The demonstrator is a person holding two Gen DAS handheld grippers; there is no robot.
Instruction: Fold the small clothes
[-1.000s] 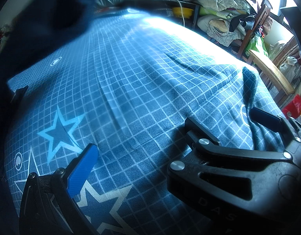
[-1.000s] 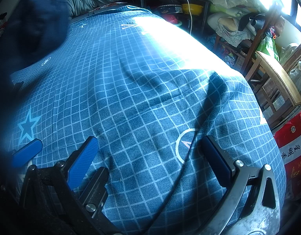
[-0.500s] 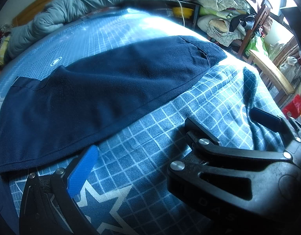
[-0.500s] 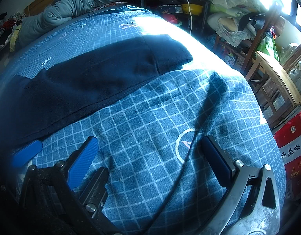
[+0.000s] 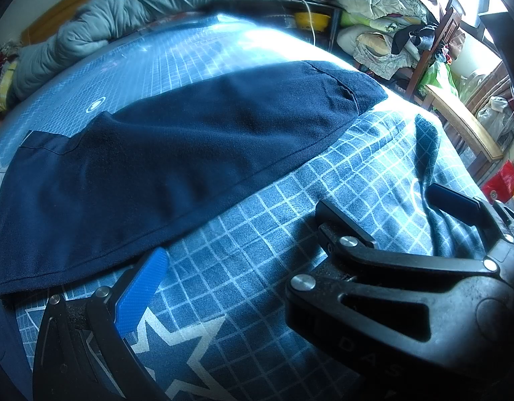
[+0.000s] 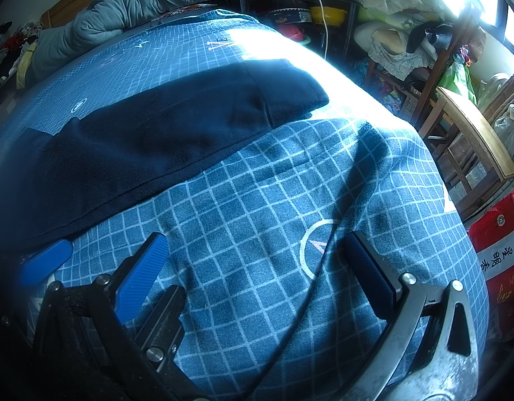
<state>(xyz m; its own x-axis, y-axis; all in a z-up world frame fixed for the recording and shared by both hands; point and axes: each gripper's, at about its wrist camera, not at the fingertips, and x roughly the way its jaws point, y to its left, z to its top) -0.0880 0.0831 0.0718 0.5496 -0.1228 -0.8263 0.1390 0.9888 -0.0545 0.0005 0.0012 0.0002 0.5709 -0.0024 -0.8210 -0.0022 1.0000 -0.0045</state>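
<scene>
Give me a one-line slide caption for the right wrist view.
Open right gripper hovers over a blue grid-patterned bedsheet, short of a dark navy garment laid flat.

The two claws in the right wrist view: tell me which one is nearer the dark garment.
The left claw, at the picture's left. One blue fingertip sits right at the navy garment's hem, while the right claw hovers over bare checked bedspread.

My navy shorts (image 5: 196, 153) are matt woven cloth with a fine twill. The bed sheet (image 6: 257, 207) beneath is soft, slightly fuzzy checked cotton. My right gripper (image 6: 257, 260) has ribbed blue plastic pads (image 6: 139, 274) and a scuffed metal frame; far right, a varnished wooden chair (image 6: 474, 140).
</scene>
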